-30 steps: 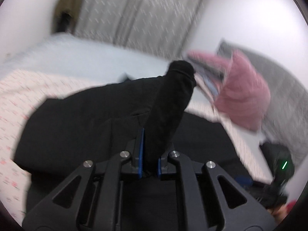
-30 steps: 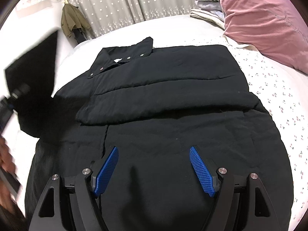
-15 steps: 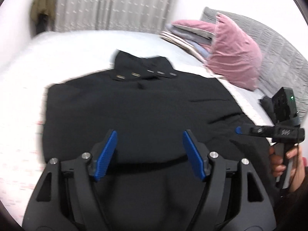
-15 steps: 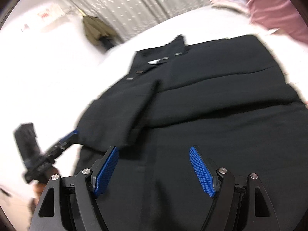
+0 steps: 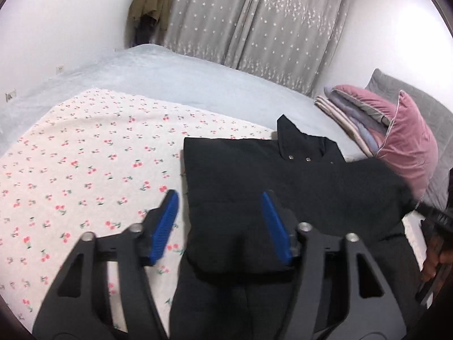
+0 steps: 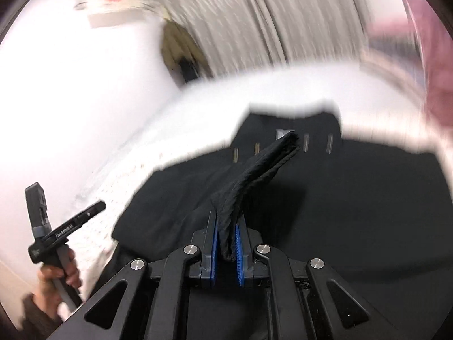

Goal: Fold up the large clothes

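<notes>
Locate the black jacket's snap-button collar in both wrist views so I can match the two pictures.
Left wrist view: the collar stands up right of centre, at the far end of the black jacket, just left of the pink pillow.
Right wrist view: the collar is blurred, above centre, partly behind the fold of black cloth pinched in the right tool.
Shared landmark: the olive coat hanging beside the grey curtain.

We carry two black grippers: the left gripper and the right gripper share ribbed blue pads on black fingers, triangular cut-outs in the arms and round silver screws at the pivots. Seen from the right wrist, the left one has a grey handle, white lettering along its side and a black box on top. Our left hand shows a dark sleeve at the wrist.
</notes>
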Demonstrator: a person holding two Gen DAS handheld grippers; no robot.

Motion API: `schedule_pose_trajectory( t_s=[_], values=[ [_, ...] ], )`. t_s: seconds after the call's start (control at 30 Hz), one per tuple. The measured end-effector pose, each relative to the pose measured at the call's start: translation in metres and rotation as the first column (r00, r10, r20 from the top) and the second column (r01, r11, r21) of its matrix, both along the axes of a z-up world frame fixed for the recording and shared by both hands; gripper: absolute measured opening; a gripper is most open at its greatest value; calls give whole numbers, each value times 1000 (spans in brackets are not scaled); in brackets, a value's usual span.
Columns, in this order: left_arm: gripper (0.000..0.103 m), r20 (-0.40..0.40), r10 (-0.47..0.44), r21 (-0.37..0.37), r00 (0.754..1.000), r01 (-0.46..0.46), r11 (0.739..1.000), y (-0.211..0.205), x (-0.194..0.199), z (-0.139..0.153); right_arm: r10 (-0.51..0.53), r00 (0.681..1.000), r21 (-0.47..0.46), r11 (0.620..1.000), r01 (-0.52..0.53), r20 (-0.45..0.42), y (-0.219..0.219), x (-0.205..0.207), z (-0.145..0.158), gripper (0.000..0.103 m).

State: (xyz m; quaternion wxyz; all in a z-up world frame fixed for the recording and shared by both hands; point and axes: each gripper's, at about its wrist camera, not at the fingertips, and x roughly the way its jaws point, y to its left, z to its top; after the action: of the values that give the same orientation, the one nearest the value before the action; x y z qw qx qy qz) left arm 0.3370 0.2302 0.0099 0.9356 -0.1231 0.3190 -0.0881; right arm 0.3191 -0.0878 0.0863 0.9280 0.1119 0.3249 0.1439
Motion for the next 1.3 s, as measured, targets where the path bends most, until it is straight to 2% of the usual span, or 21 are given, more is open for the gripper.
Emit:
schedule_pose_trajectory(
  t_s=[0.07, 0.13, 0.23, 0.27, 0.33, 0.37, 0.43, 0.47, 0.5, 0.57, 0.63, 0.77, 0.87, 0.97, 1.03, 1.13, 1.17, 1.2, 1.23, 1.27, 1.3],
  values=[
    [52, -20, -34, 18, 999, 35, 999, -11, 8, -8, -3, 997, -52, 999, 7, 73, -8, 0, 15, 10],
    [52, -63, -72, 78, 995, 77, 994, -30, 17, -23, -11, 998, -76, 997, 16, 65, -23, 6, 14, 10],
    [51, -149, -98, 158, 984, 121, 980, -49, 28, -52, -63, 997, -86, 995, 60, -39, -43, 23, -20, 10],
    [52, -170, -98, 180, 981, 128, 975, -52, 30, -61, -85, 990, -89, 993, 75, -110, -49, 31, -42, 10],
    [53, -179, -95, 187, 979, 129, 974, -52, 31, -64, -110, 967, -118, 989, 85, -230, -53, 37, -83, 12],
    [54, -183, -94, 187, 979, 129, 974, -51, 31, -62, -113, 960, -135, 988, 80, -256, -54, 32, -97, 15],
    [54, -203, -94, 216, 975, 138, 966, -49, 30, -56, -114, 973, -138, 987, 86, -203, -56, 21, -102, 22],
    [54, -195, -95, 229, 976, 139, 964, -49, 28, -51, -131, 972, -151, 983, 101, -197, -60, 16, -99, 31],
    [54, -174, -94, 244, 980, 136, 960, -49, 26, -44, -149, 971, -162, 980, 119, -189, -61, 13, -94, 35],
    [54, -114, -92, 256, 989, 119, 959, -50, 21, -28, -170, 978, -187, 972, 145, -124, -62, 9, -75, 35],
    [54, -74, -114, 231, 991, 128, 965, -56, 23, -15, -191, 981, -220, 959, 177, -44, -53, 9, -55, 36],
    [56, -64, -134, 206, 989, 144, 968, -80, 47, -16, -158, 987, -258, 952, 162, 35, -9, 47, -30, 45],
    [56, -117, -139, 153, 983, 156, 976, -89, 68, -38, -101, 995, -275, 957, 96, -5, 26, 90, -48, 46],
    [56, -169, -137, 134, 976, 160, 978, -85, 78, -64, -78, 992, -258, 965, 50, -100, 30, 122, -79, 46],
    [56, -159, -153, 88, 975, 168, 982, -75, 76, -63, -91, 987, -265, 963, 54, -130, 18, 131, -95, 46],
    [56, -159, -167, 153, 973, 191, 969, -73, 73, -64, -167, 979, -247, 960, 134, -120, -31, 125, -98, 45],
    [56, -158, -176, 164, 972, 202, 966, -74, 71, -63, -163, 978, -224, 966, 132, -127, -42, 123, -99, 37],
    [56, -159, -169, 182, 973, 197, 963, -75, 69, -62, -141, 979, -180, 977, 114, -146, -56, 118, -99, 36],
    [56, -161, -159, 199, 974, 190, 961, -78, 67, -60, -191, 970, -225, 962, 154, -153, -65, 113, -99, 41],
    [58, -167, -148, 211, 975, 182, 960, -81, 64, -58, -262, 955, -293, 932, 213, -142, -74, 107, -99, 55],
    [64, -171, -132, 222, 976, 169, 960, -83, 59, -54, -272, 952, -277, 934, 226, -139, -85, 99, -97, 56]
  ],
)
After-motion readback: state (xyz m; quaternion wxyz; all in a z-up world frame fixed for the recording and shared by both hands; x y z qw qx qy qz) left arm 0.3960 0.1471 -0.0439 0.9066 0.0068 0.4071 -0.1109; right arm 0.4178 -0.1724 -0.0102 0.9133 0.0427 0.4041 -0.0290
